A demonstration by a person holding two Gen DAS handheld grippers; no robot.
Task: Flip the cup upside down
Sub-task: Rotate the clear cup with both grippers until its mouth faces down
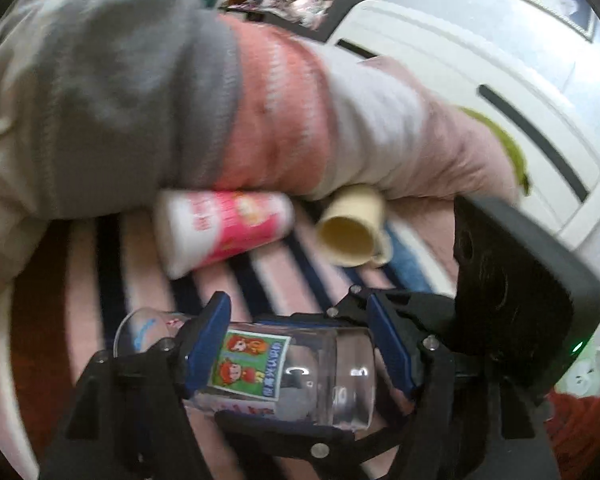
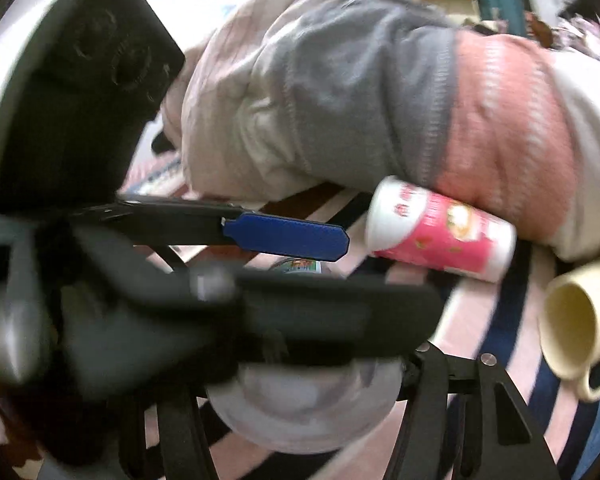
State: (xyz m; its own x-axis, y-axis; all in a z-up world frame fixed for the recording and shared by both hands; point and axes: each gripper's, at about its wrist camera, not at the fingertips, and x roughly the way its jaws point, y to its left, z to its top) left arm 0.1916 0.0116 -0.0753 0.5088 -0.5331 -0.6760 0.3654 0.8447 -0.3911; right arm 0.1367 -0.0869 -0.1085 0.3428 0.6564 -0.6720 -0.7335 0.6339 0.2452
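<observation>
Left wrist view: the clear glass cup [image 1: 312, 368] with a cartoon sticker lies on its side, crosswise between my left gripper's [image 1: 298, 332] blue pads [image 1: 208, 344]. The jaws pinch it across its body. Its mouth points to the left of the picture and its thick base to the right, and it hangs above the pink, white and navy striped cloth [image 1: 260, 280].

From the right wrist, the round base of the glass cup [image 2: 300, 408] faces the lens, low in the picture, between my right gripper's [image 2: 312, 384] two black fingers. They stand one to each side of it. Through the blur I cannot tell whether they press on the glass or only bracket it. My left gripper [image 2: 320, 272] crosses in front, one blue pad turned to the camera.

Beyond the glass, a pink-and-white paper cup [image 1: 224, 232] lies on its side on the cloth. Just beside it is a cream mug [image 1: 352, 232], also tipped over, with its open mouth toward me. Both rest against a bulky roll of grey, pink and white knit fabric [image 1: 140, 80].
</observation>
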